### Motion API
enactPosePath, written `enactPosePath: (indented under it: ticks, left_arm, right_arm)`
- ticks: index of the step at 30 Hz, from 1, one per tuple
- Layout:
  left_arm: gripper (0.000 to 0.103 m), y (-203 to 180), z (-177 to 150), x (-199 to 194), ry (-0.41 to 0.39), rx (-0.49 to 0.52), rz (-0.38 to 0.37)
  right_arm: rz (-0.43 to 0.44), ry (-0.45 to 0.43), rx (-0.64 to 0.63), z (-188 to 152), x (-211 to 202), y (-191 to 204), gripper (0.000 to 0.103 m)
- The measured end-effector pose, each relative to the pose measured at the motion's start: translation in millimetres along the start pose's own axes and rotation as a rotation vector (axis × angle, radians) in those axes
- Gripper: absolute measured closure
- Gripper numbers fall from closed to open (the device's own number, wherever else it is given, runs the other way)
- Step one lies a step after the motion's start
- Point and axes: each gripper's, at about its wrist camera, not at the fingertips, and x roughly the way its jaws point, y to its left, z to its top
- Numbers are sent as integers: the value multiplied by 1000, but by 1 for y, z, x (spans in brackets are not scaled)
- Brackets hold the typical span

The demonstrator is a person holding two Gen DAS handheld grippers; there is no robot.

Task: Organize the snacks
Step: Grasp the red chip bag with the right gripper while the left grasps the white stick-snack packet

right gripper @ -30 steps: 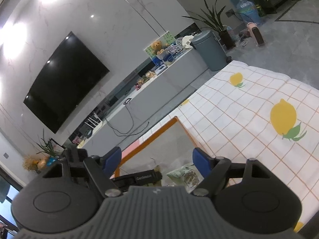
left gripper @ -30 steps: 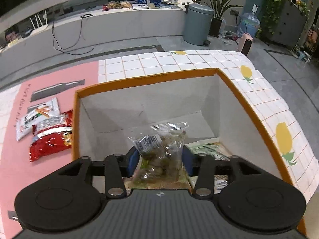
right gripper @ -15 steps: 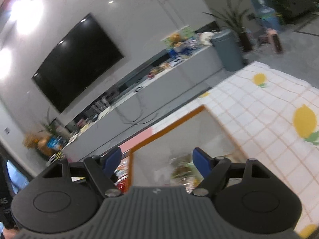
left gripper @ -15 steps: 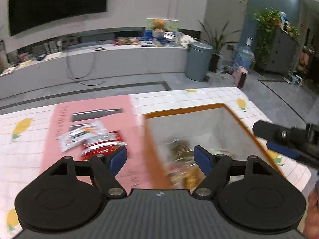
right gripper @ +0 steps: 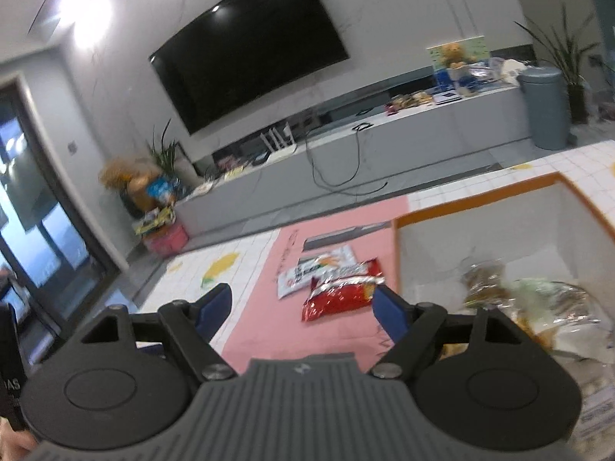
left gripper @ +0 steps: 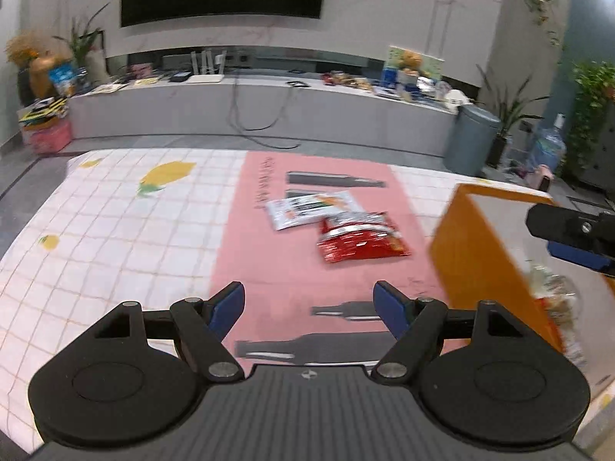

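Note:
A red snack bag (left gripper: 361, 241) and a white snack bag (left gripper: 311, 209) lie side by side on the pink mat (left gripper: 269, 253); both show in the right wrist view too, red bag (right gripper: 342, 292), white bag (right gripper: 319, 269). An orange-rimmed box (left gripper: 480, 246) stands to their right and holds several snack packets (right gripper: 488, 284). My left gripper (left gripper: 309, 307) is open and empty above the mat, short of the bags. My right gripper (right gripper: 301, 309) is open and empty, near the box's left wall (right gripper: 399, 253); one of its fingers shows in the left wrist view (left gripper: 572, 230).
The table wears a white checked cloth with lemon prints (left gripper: 115, 230). Beyond it run a long grey TV bench (left gripper: 269, 115), a grey bin (left gripper: 472, 138) and potted plants (left gripper: 511, 115).
My left gripper let go of the clear snack packet in the box, opened, and swung left over the pink mat. My right gripper turned left and down toward the bags.

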Motion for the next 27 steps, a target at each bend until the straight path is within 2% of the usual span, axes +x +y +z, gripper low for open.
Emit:
enactPosePath:
  ticks: [8,10,12,14,18,23,27]
  left_arm:
    - [14,36,-6,28,30,17,95]
    - [14,40,-6,35,45,29,108]
    - [14,44,-6,43,60,36,118]
    - [14,47,-6,51,77,42,125]
    - [14,52,-1,72,107,76,151]
    - [14,56,10,94,120,134,180]
    - [14,65,16,110,138,153,197]
  right_arm:
    - [-26,10,-100,-26,38,34,23]
    - [-42,23,-134,-34,50,41,20]
    - [-75,41,-163,-38,64,44,13]
    - [-124,53,-158,-41,80,43,12]
    - [-171,82,-93,-42,117,35,12]
    - [-235,42,-43,-33,168,26,11]
    - [-285,24,-75,-23,217,22,11]
